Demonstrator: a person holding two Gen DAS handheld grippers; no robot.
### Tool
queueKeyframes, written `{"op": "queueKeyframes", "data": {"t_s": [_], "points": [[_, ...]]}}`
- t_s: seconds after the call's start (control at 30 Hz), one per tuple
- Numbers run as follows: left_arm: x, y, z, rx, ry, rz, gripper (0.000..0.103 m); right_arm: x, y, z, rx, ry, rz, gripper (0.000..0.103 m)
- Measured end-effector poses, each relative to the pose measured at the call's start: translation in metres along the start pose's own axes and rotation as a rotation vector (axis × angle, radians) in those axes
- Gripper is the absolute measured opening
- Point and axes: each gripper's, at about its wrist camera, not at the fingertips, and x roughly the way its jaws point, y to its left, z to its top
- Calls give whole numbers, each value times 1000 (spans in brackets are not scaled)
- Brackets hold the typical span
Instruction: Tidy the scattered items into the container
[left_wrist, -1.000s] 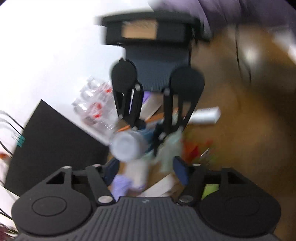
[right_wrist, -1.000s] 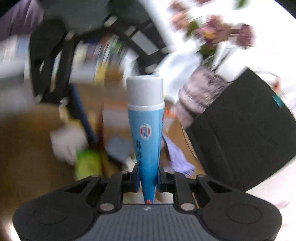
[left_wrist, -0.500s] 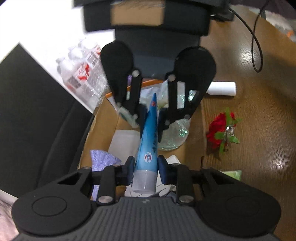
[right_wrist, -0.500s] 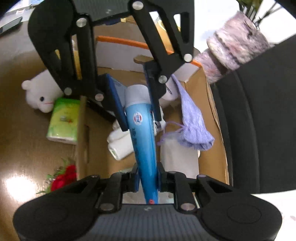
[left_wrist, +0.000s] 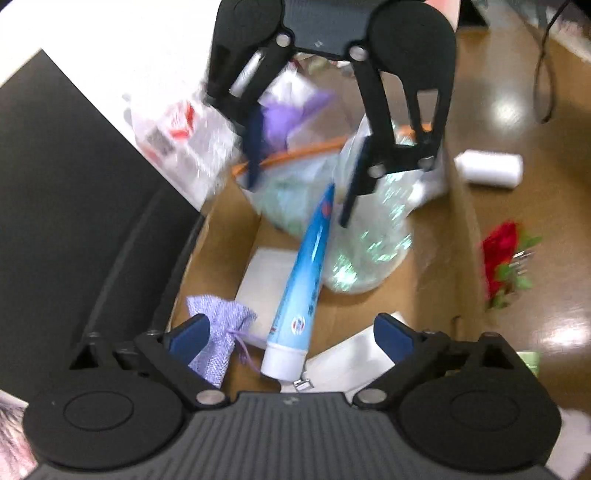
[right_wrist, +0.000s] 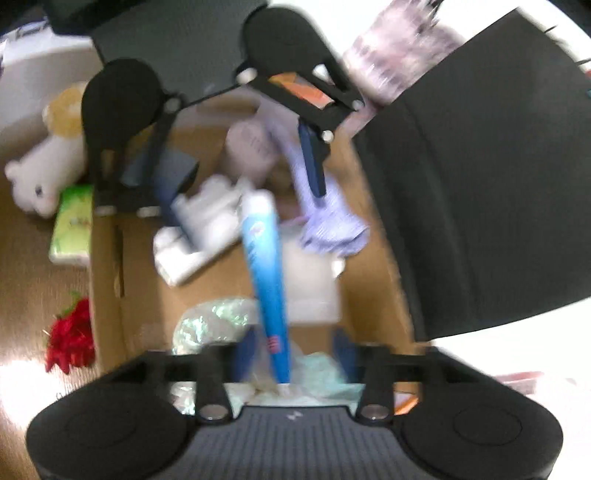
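Right now both tools hang over the cardboard box (left_wrist: 460, 206), facing each other, with the toothpaste tube (left_wrist: 303, 280) between them. Left tool (left_wrist: 291, 339): jaws opening, spread wide, neither pad on the tube. Right tool (right_wrist: 295, 354): jaws opening too, tube's crimped tail sits between its pads with gaps either side, though that view is blurred. Likely reason: release step, so the tube drops into the box.

Tube is blue with a white cap and a small round logo near the cap. Its cap end is close under the left tool; its tail points at the right tool. It lies tilted above a white sheet, beside a crinkly plastic bag (left_wrist: 369, 240) and a lilac knit pouch (left_wrist: 218, 325).

A white bottle (left_wrist: 487, 168), red fake flower (left_wrist: 502, 254), tissue pack (right_wrist: 72, 225) and plush bear (right_wrist: 40, 173) lie outside the box on the desk.
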Motion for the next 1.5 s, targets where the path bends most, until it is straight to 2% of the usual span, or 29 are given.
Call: {"op": "queueKeyframes", "data": {"t_s": [0.03, 0.07, 0.17, 0.37, 0.43, 0.57, 0.63, 0.67, 0.77, 0.87, 0.93, 1.03, 1.13, 1.27, 1.37, 1.5], "points": [[-7, 1, 1, -24, 1, 0, 98, -12, -2, -2, 21, -43, 7, 77], [-13, 3, 2, -51, 3, 0, 99, -22, -2, -3, 48, -72, 22, 81], [-29, 5, 9, -168, 27, -1, 103, -35, -8, 6, 133, -111, 73, 81], [-54, -9, 13, -384, 18, 52, 103, -37, 9, 9, 221, -67, 43, 86], [-57, -20, 16, -475, 52, 71, 103, -31, 8, 5, 324, -39, 30, 86], [-70, -38, 13, -681, 135, 179, 103, -40, 10, -10, 625, -48, 1, 86], [-77, -51, 8, -790, 153, 220, 103, -56, 27, -19, 729, -66, -22, 92], [-80, -58, 4, -849, 155, 234, 103, -61, 39, -22, 755, -70, -47, 96], [-94, -86, -13, -1009, 162, 276, 103, -81, 83, -36, 836, -105, -106, 101], [-106, -121, -30, -1114, 133, 290, 103, -83, 130, -51, 915, -132, -69, 103], [-114, -148, -42, -1191, 110, 334, 103, -77, 161, -57, 952, -99, -109, 103], [-122, -187, -53, -1238, 88, 413, 103, -70, 205, -63, 1012, -83, -214, 103], [-121, -215, -60, -1251, 93, 468, 103, -73, 235, -74, 1136, -163, -231, 103], [-122, -239, -66, -1241, 102, 536, 103, -76, 265, -80, 1238, -191, -269, 103], [-120, -251, -65, -1218, 80, 548, 103, -78, 282, -78, 1241, -212, -343, 103], [-117, -260, -62, -1202, 70, 532, 103, -69, 289, -80, 1284, -197, -340, 103]]}}
